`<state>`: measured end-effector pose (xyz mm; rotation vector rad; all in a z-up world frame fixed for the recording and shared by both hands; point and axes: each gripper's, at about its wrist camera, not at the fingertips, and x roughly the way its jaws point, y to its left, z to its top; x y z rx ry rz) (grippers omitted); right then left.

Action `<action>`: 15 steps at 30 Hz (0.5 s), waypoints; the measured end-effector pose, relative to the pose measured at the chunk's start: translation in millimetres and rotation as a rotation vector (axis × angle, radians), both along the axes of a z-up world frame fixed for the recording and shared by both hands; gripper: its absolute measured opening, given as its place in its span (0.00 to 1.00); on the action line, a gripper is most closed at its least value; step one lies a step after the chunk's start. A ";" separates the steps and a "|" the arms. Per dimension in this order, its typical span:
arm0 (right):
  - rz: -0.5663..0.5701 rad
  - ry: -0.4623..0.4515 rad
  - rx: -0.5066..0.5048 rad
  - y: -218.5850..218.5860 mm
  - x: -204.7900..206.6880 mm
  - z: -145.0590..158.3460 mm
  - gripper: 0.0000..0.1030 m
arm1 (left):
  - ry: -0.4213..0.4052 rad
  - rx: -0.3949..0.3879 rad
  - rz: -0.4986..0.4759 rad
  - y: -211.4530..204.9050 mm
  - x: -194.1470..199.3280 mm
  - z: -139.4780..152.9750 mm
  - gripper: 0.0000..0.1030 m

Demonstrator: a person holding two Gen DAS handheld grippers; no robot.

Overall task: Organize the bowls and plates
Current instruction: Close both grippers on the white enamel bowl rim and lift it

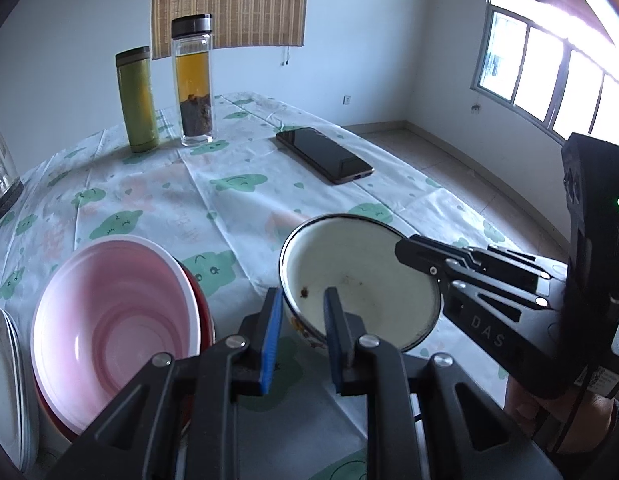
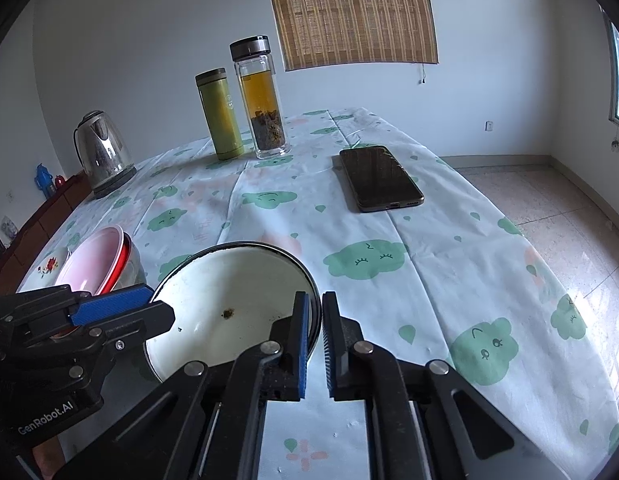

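Between our two sets of tongs sits the white enamel bowl (image 1: 361, 280) on the bench (image 1: 237, 200), its rim clamped from both sides. Our left tongs (image 1: 303, 320) pinch its near-left wall, one blue pad inside and one outside; our right tongs (image 2: 315, 328) are closed on the right rim, which passes between the pads. A brown speck lies in the bowl's bottom.

Left of the left tongs we count one pink bowl (image 1: 113, 320) nested in a red one (image 1: 203, 308). Beside it, the left view shows only white plate edges (image 1: 5, 380), how many we cannot tell; the right view shows a floral plate (image 2: 49, 268) there.

Beyond both tongs stand two bottles, one green flask (image 1: 138, 100) and one glass tea bottle (image 1: 192, 84), and one dark phone (image 1: 325, 156).

Only the right view shows the whole steel kettle (image 2: 103, 152); only the left shows the windows (image 1: 549, 76).
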<state>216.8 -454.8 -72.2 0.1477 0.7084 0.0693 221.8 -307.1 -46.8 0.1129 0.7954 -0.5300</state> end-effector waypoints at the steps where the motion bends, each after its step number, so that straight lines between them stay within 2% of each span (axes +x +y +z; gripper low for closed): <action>1: 0.000 -0.003 0.000 0.2 -0.8 -0.4 0.07 | -0.005 0.007 0.004 -0.6 -0.7 -0.6 0.18; 10: 0.008 -0.031 0.026 -1.1 -5.7 2.0 0.07 | -0.023 0.013 0.033 0.7 -3.3 -3.1 0.15; 15: 0.007 -0.031 0.035 1.2 -8.5 2.5 0.08 | -0.032 -0.017 0.037 5.8 -7.0 5.9 0.14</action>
